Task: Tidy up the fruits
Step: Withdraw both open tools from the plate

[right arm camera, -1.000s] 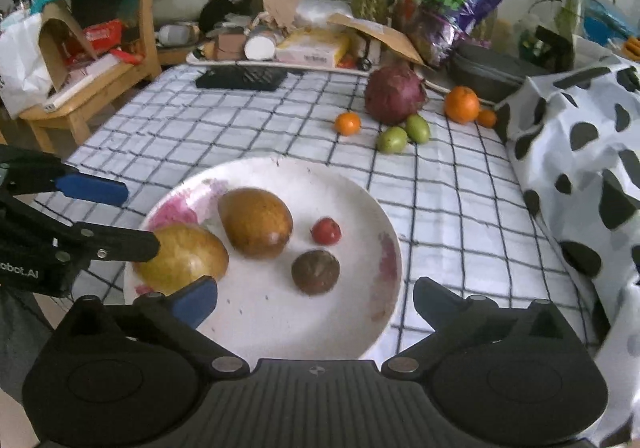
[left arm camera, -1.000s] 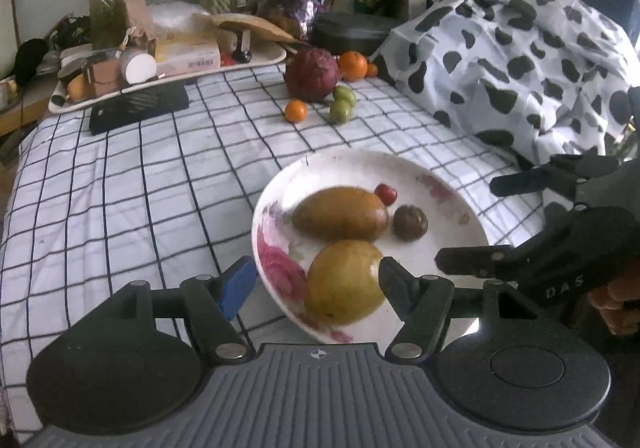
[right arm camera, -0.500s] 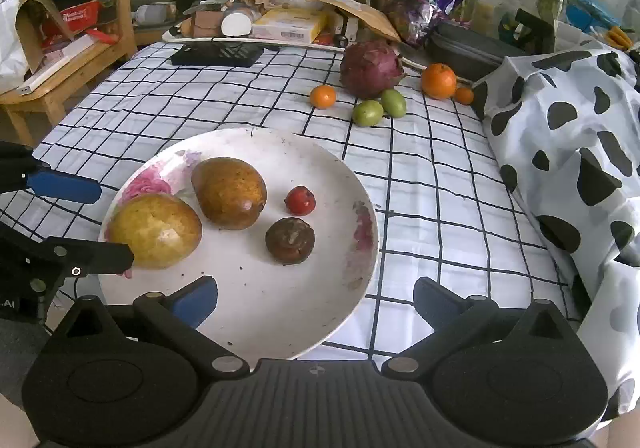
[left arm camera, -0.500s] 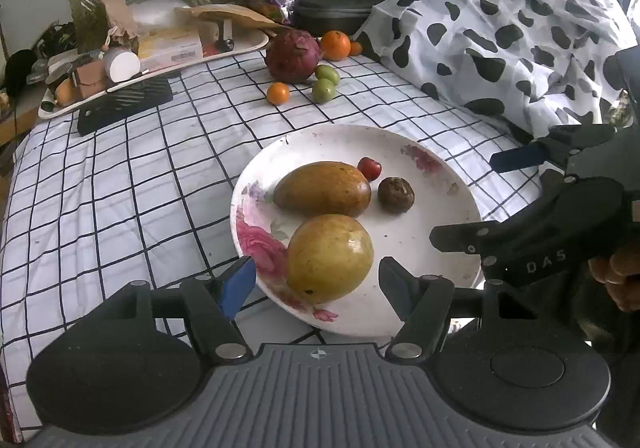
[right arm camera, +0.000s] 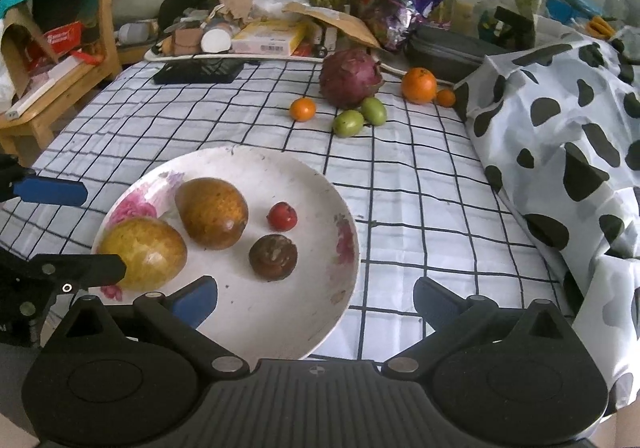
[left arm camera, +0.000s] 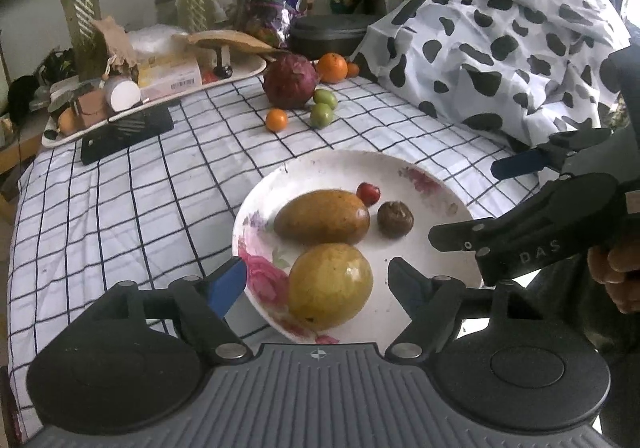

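Fingers, left gripper: jaws opening, set wide to either side of the yellow mango; pads clear of its skin, nothing held. The mango lies on the near edge of the plate, between the blue pad and the dark one.

Fingers, right gripper: spread wide and empty, hovering over the plate's near rim and the cloth beside it; no fruit between them.

Plate contents, four items:
- yellow mango, nearest the left gripper;
- brown mango, just behind the first, nearly touching it;
- red fruit, small, at the tip of the brown mango;
- dark fruit, round and wrinkled, just beside the red one.

Loose on the checked cloth, well apart from the plate, at the far end of the table:
- dragon fruit, large, purple;
- two green fruits, just in front of it, side by side;
- small orange, to their left;
- large orange with a tiny one touching or almost touching it, behind the dragon fruit.

Surroundings: cluttered tray along the far edge, spotted cloth heaped on the right.

Progress, as judged: four fruits gathered on the plate, six left on the cloth. Task under half done by count. The yellow mango looks freshly set down, though a pickup cannot be ruled out.
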The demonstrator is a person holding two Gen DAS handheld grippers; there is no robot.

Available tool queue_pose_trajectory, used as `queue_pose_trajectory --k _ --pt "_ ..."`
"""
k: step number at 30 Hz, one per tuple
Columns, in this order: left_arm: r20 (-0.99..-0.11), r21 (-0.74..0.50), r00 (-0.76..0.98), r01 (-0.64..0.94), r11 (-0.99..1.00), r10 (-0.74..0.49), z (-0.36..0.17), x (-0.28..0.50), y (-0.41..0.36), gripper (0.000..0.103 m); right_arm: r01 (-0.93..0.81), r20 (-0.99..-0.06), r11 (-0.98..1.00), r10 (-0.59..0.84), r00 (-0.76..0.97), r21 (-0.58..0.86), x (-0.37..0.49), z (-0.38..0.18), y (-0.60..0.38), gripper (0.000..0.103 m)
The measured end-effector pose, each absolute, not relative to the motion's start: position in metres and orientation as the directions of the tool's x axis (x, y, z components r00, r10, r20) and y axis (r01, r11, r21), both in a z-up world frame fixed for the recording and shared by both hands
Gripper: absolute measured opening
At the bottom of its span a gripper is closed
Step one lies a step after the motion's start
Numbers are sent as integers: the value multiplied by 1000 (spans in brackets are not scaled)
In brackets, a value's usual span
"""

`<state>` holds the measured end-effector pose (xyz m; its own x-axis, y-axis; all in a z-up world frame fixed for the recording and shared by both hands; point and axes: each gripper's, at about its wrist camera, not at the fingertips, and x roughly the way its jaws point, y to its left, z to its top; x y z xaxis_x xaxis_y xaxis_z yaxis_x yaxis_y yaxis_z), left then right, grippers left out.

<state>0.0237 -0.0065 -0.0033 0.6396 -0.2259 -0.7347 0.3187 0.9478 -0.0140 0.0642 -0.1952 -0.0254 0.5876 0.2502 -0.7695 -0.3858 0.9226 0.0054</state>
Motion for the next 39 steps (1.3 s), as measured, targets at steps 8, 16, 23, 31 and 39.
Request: queue_pose_trajectory --k 8,16,23,31,39 --pt "-715 -27 661 301 953 -230 3 38 -1 77 -325 -756 945 245 608 45 78 -24 -206 103" --pt "-681 -19 694 303 953 -234 7 61 2 76 -284 -734 956 248 633 78 94 -21 -217 103" --pt "-670 -12 699 324 946 -248 7 85 5 76 -284 -719 957 236 654 56 116 -22 -216 103" --pt "-685 0 691 317 948 -231 -1 111 10 76 -309 -716 951 230 659 20 142 -26 -205 103" --pt "-701 -17 671 322 947 -241 -6 133 14 76 -318 -719 948 218 660 -5 161 -31 -202 103"
